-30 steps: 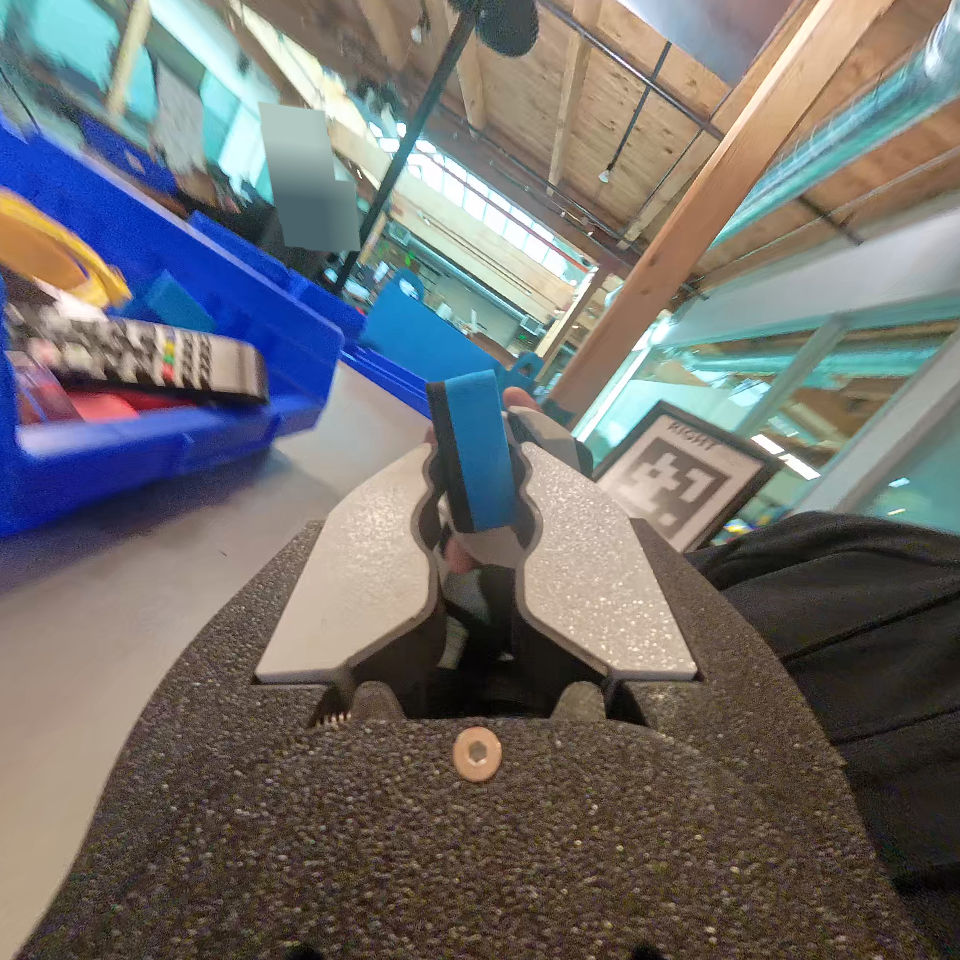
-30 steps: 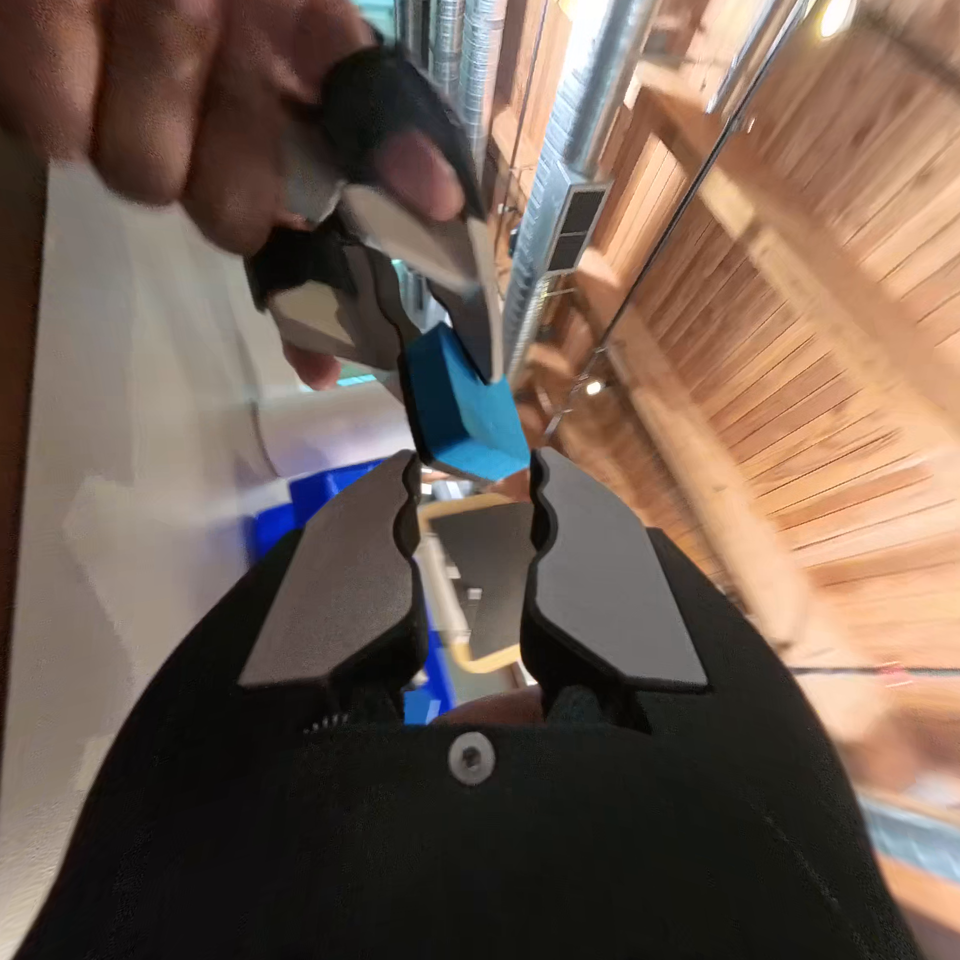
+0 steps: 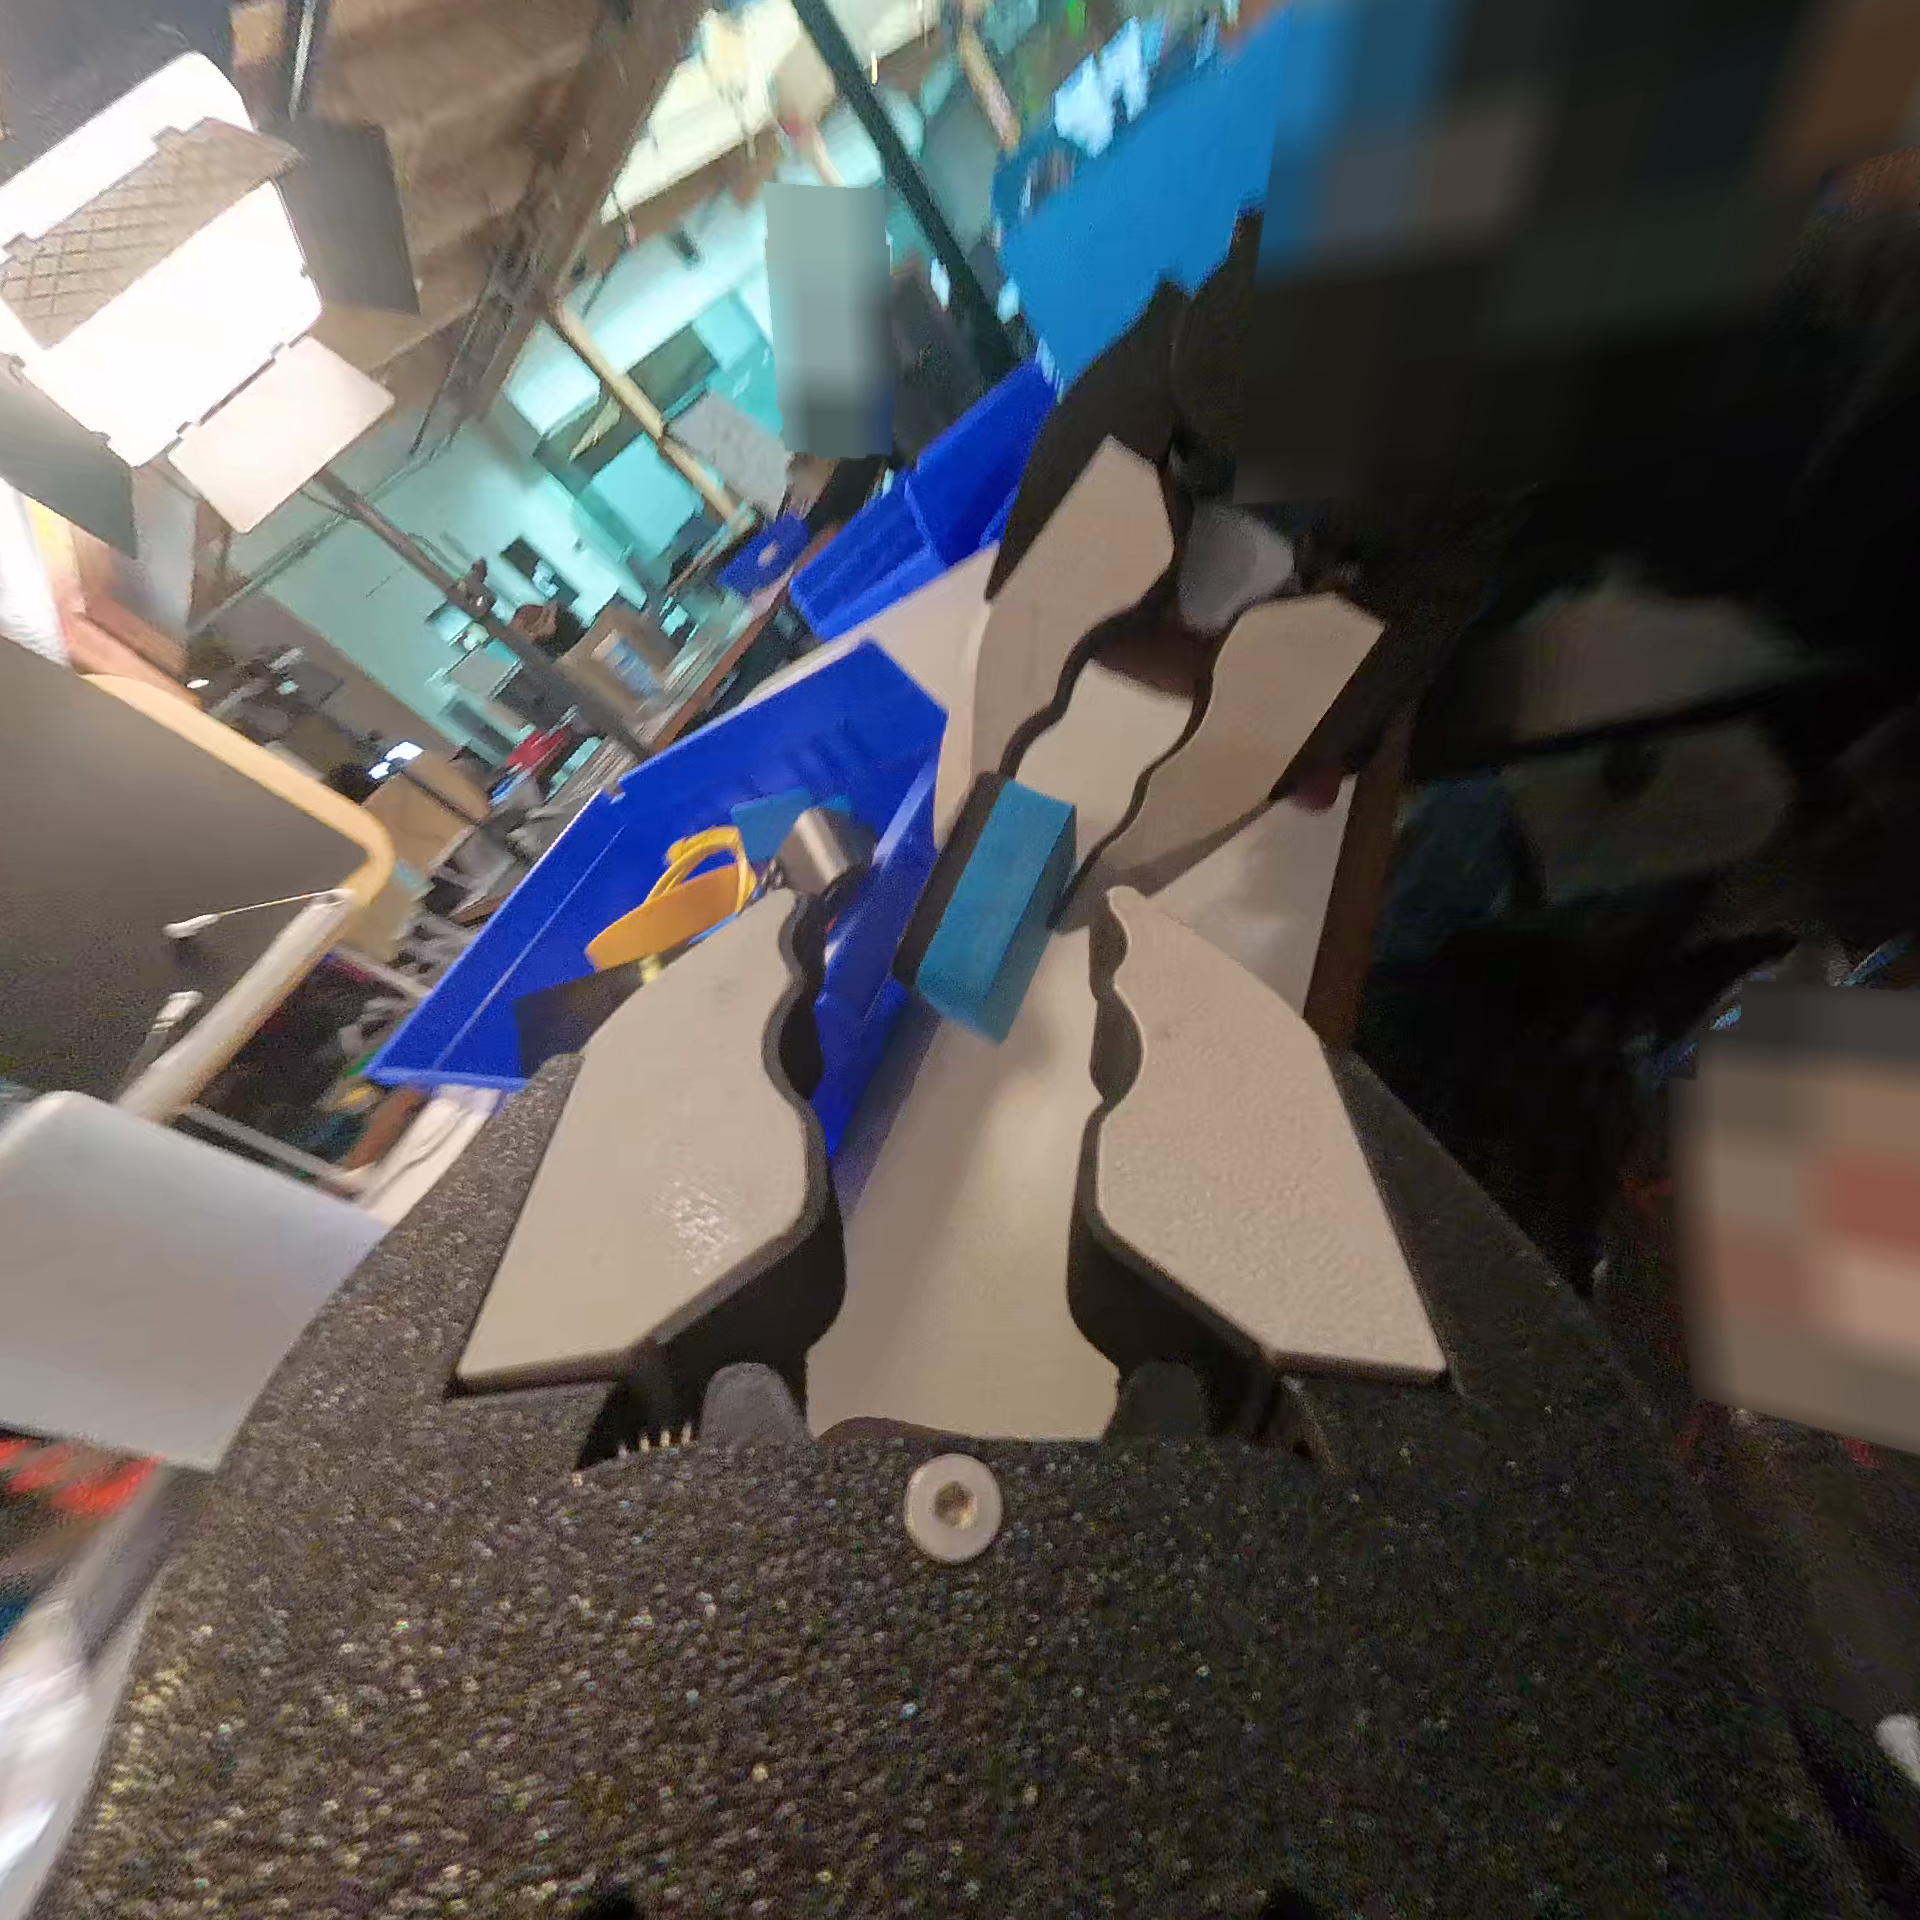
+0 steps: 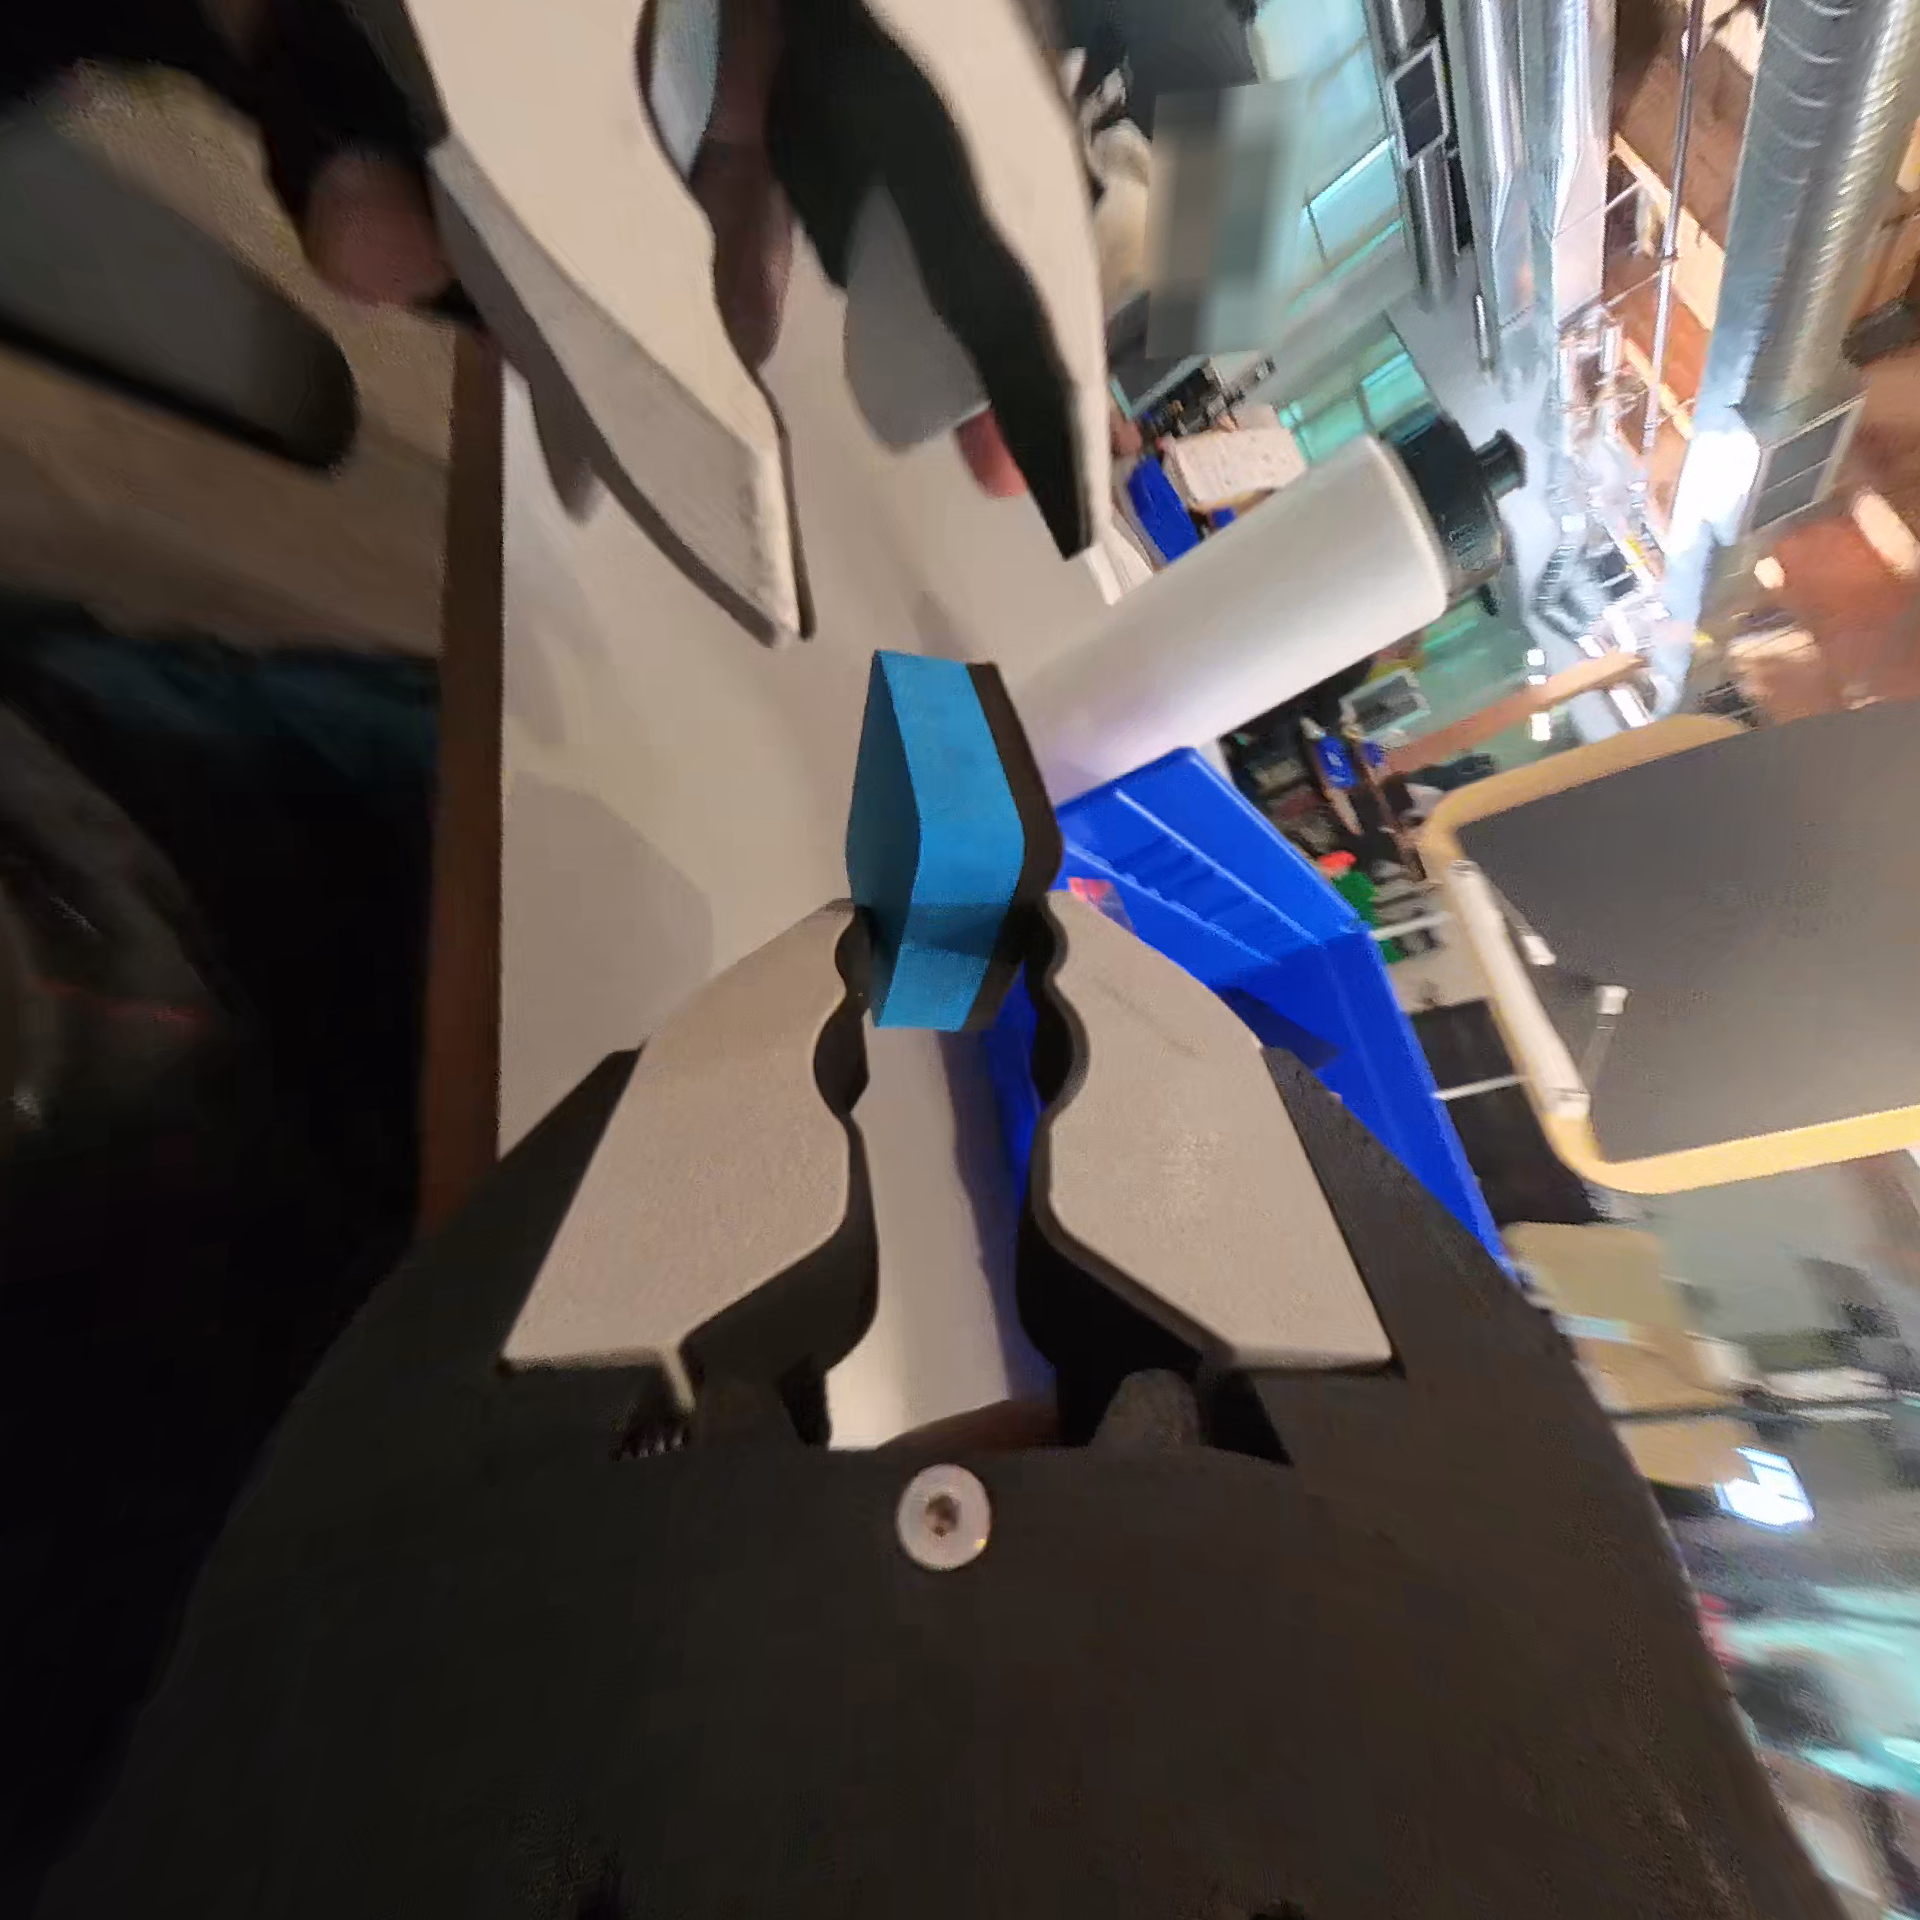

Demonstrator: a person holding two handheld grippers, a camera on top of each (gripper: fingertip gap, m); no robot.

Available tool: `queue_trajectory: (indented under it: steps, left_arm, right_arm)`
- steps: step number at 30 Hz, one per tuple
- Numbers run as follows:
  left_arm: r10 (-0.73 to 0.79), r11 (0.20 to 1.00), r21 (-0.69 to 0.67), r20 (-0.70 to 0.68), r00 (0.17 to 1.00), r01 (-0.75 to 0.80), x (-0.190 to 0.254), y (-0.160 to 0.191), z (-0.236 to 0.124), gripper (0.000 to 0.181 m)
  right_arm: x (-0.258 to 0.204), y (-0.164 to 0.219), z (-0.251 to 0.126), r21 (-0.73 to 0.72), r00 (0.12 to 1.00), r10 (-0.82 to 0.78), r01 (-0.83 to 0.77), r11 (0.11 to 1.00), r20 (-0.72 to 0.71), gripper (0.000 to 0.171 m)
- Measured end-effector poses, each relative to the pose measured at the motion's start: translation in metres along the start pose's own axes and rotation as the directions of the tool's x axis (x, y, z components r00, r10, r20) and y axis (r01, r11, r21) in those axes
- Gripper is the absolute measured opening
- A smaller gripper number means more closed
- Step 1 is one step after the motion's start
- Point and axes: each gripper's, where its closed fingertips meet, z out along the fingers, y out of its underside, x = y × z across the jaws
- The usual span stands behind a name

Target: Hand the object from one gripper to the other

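- Right gripper point(image 4: 940, 935) pinches blue foam block point(image 4: 935, 831) at its tips, block jutting toward 12 o'clock.
- Left gripper point(image 3: 951, 935) spread wide, empty: block apparently handed over.

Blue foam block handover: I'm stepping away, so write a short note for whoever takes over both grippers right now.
Right gripper: shut on the blue foam block, pinched at the fingertips.
Left gripper: open, empty, facing the right one close by.
Blue bin on the white table holds other items.
Done: the block sits in the right gripper alone.
Left: probably just draw the grippers apart; keep the right one closed.
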Motion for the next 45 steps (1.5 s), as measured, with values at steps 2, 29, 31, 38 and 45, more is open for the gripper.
queue_trajectory:
  steps: [2,29,31,38,45]
  left_arm:
    - [0.112,0.989,-0.102,0.015,0.994,-0.110,0.004,0.011,0.003,0.049]
    - [-0.871,0.014,-0.184,-0.485,-0.078,0.983,0.012,-0.006,0.023,0.024]
    - [-0.872,-0.004,-0.208,-0.478,-0.105,0.978,0.018,-0.007,0.028,0.024]
    - [-0.873,0.311,0.056,-0.378,0.309,0.949,-0.016,-0.003,0.018,0.057]
    - [-0.437,0.863,0.222,-0.121,0.891,0.453,-0.018,-0.008,0.002,0.062]
  right_arm:
    - [-0.004,0.003,0.001,-0.058,0.993,-0.113,0.112,0.992,-0.020,0.028]
    - [0.030,-0.025,-0.012,-0.204,0.452,-0.630,0.687,0.697,-0.631,0.069]
    - [0.028,-0.024,-0.012,-0.194,0.456,-0.633,0.695,0.693,-0.626,0.051]
    - [0.034,-0.005,-0.005,-0.009,0.833,-0.324,0.358,0.933,-0.447,0.028]
    - [0.013,-0.010,-0.004,0.116,0.976,0.218,-0.217,0.969,-0.001,0.028]
